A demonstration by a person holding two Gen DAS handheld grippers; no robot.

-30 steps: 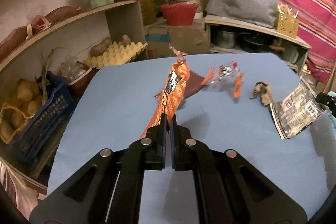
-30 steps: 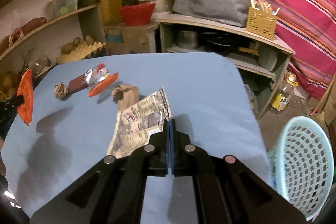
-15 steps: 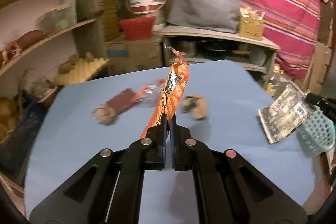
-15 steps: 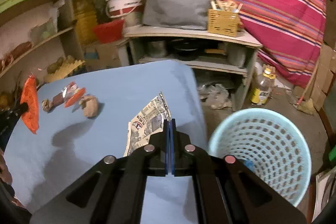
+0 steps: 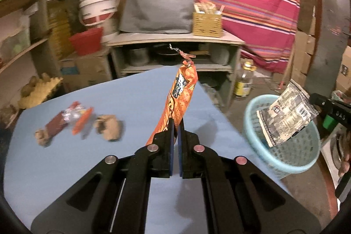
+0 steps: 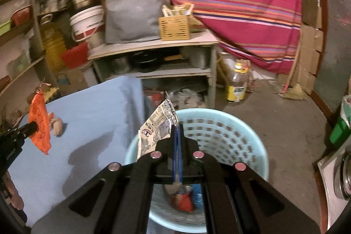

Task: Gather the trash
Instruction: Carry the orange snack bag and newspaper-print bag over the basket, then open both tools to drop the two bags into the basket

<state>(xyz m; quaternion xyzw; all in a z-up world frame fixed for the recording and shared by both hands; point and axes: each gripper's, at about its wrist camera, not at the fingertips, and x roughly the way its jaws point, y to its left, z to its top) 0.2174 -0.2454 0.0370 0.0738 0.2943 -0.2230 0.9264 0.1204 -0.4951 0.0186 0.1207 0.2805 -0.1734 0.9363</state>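
In the left wrist view, the left gripper [image 5: 175,124] sits at lower centre with its jaws pressed together on the bottom end of an orange snack wrapper [image 5: 179,98], which stands up tall toward the middle of the frame above the blue table [image 5: 65,168]. On the table at the left lie a torn foil wrapper [image 5: 72,117] and a crumpled brown paper wad [image 5: 108,126], close beside each other, with a smaller brown scrap [image 5: 41,137] at the wrapper's lower left end.

In the right wrist view, the right gripper [image 6: 177,128] is clamped shut on the corner of a black-and-white printed packet [image 6: 156,128], held over the near left rim of the light blue basket [image 6: 241,137] that fills the lower centre of the frame. Red and blue trash [image 6: 186,201] already lies at the basket's bottom. The basket stands on the floor just beside the table's right edge. A bottle [image 6: 238,82] stands on the floor behind it, near the shelf unit [image 6: 153,47].
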